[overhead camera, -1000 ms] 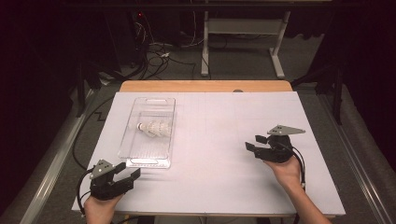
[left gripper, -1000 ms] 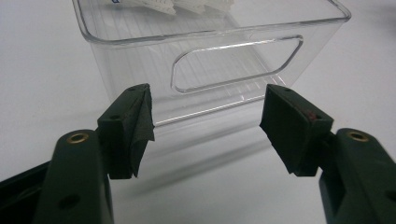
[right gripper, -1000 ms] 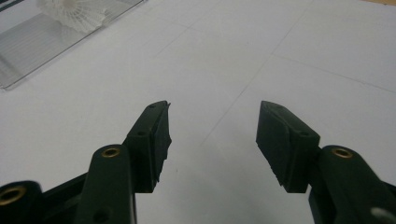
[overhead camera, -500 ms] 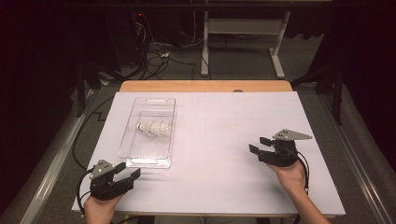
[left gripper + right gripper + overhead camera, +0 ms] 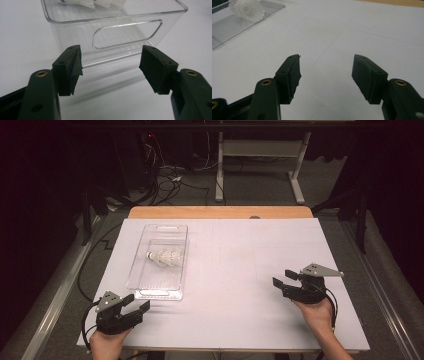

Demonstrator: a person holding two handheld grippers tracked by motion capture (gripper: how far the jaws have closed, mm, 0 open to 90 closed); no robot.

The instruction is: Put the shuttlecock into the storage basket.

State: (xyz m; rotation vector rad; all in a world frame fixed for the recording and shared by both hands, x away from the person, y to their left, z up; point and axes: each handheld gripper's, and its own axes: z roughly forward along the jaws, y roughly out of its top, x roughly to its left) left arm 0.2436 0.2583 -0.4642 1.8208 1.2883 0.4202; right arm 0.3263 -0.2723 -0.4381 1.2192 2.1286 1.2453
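Clear plastic bin (image 5: 159, 262) on the table's (image 5: 235, 270) left side holds a white shuttlecock (image 5: 164, 257); no lettering is legible on it. The left hand-held gripper (image 5: 134, 307) gapes empty just near of the bin. The right hand-held gripper (image 5: 284, 279), far right, has just been opening, nothing between its jaws.

Shuttlecock (image 5: 164, 257) in bin (image 5: 145, 291), bin on table's (image 5: 240, 320) left half

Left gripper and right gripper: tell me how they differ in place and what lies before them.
The left gripper sits at the table's near left corner, facing the clear plastic bin; the right gripper sits at the right, far from it. Bare white table lies before the right. Both are open and hold nothing.
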